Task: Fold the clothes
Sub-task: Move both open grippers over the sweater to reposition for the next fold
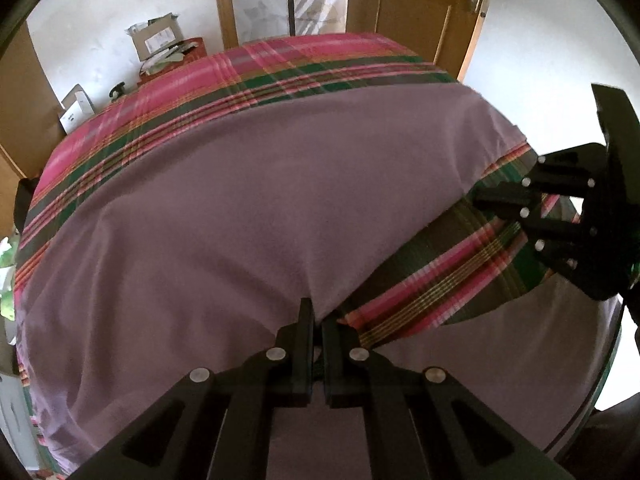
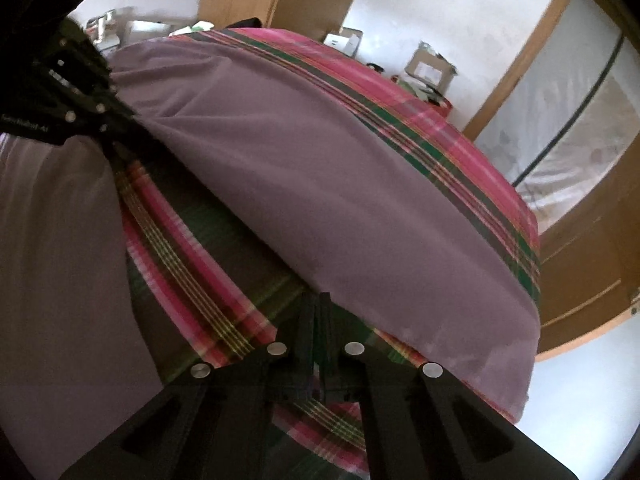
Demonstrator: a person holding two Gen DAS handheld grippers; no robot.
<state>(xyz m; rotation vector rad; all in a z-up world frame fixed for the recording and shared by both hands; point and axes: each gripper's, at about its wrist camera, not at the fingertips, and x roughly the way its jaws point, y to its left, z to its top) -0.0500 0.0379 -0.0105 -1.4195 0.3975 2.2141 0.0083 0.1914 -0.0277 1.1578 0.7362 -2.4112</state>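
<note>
My left gripper [image 1: 316, 320] has its jaws pressed nearly together, pinching the near edge of the mauve cloth [image 1: 260, 200] where it lifts off the bed. My right gripper [image 2: 318, 312] is likewise closed to a thin gap, tips down at the plaid bedsheet [image 2: 192, 248] right by the cloth's near edge; can't tell whether it has fabric in it. Between the two, the cloth is pulled up and back, baring a wedge of plaid, with another mauve layer nearer me. The rest of the cloth lies spread over the bed, plaid stripes showing past its far edge. Beyond the bed on the left: cardboard boxes [image 1: 156, 38] and clutter against the white wall. Far middle, a curtained doorway in a wooden frame; a wooden door [image 1: 416, 12] to its right.
</note>
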